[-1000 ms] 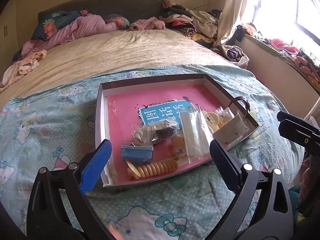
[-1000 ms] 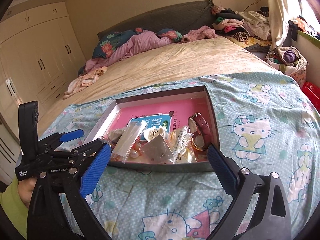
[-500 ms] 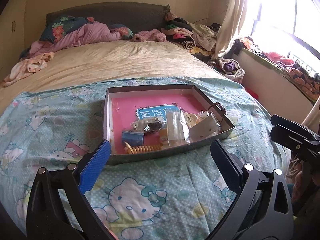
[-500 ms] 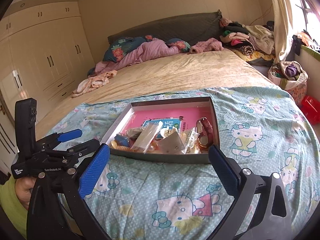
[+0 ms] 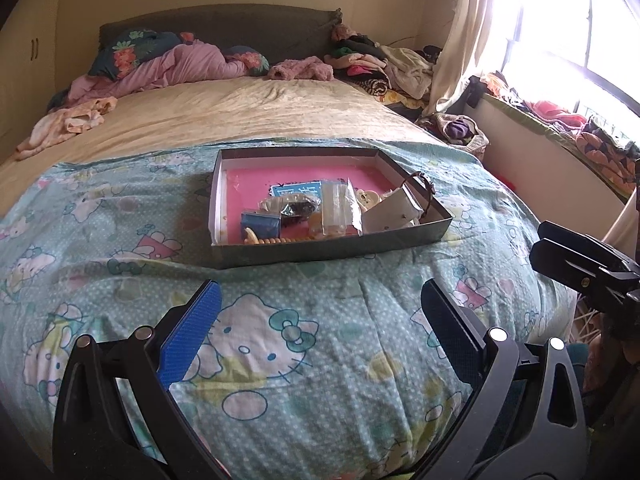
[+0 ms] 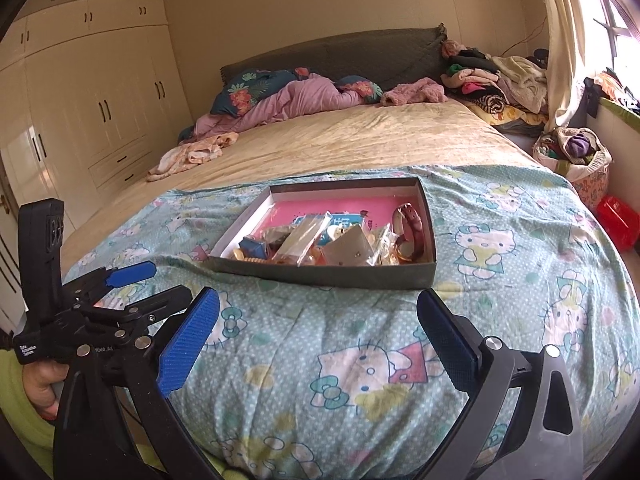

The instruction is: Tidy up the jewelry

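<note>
A shallow dark box with a pink floor lies on the Hello Kitty blanket. It holds a small blue box, a beaded bracelet, clear plastic bags, a blue card and a red-strapped watch. My left gripper is open and empty, well short of the box's near wall. My right gripper is open and empty, also short of the box. The left gripper also shows in the right wrist view.
The bed runs back to a pink quilt and pillows. Piled clothes lie at the back right. A basket of clothes and a red box sit on the floor right of the bed. Wardrobes line the left wall.
Both grippers have drawn back from the box toward the foot of the bed, so the box looks smaller and farther. Both stay open and empty.
</note>
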### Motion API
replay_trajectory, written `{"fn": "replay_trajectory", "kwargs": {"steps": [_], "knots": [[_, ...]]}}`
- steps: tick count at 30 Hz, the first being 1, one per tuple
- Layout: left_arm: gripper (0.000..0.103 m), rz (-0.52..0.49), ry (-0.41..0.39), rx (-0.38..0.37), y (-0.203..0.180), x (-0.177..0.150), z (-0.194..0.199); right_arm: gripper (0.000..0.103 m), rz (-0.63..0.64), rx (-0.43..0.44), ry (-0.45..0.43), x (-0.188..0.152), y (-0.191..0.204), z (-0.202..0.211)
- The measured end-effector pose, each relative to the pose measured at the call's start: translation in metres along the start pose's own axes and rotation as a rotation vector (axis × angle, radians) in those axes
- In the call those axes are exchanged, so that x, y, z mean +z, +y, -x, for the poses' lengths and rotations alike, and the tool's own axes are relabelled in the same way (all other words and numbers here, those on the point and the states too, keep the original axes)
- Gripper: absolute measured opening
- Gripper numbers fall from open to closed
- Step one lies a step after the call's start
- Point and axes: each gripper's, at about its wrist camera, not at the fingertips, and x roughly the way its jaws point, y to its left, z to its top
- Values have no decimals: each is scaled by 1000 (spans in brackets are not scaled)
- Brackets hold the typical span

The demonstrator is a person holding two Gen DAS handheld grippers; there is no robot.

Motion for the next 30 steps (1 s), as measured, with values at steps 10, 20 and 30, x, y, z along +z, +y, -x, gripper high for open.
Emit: {"fn": "replay_trajectory", "kwargs": {"steps": [10,20,30], "knots": [[93,-10,-14,-12,-11,-7,4,98,0,7,25,-9,0,0],[93,-11,-24,-3,-10,-5,8,98,2,12,34,-10,2,0],[93,-2,-18,10,-8,-3,9,98,0,10,35,-10,3,0]]}}
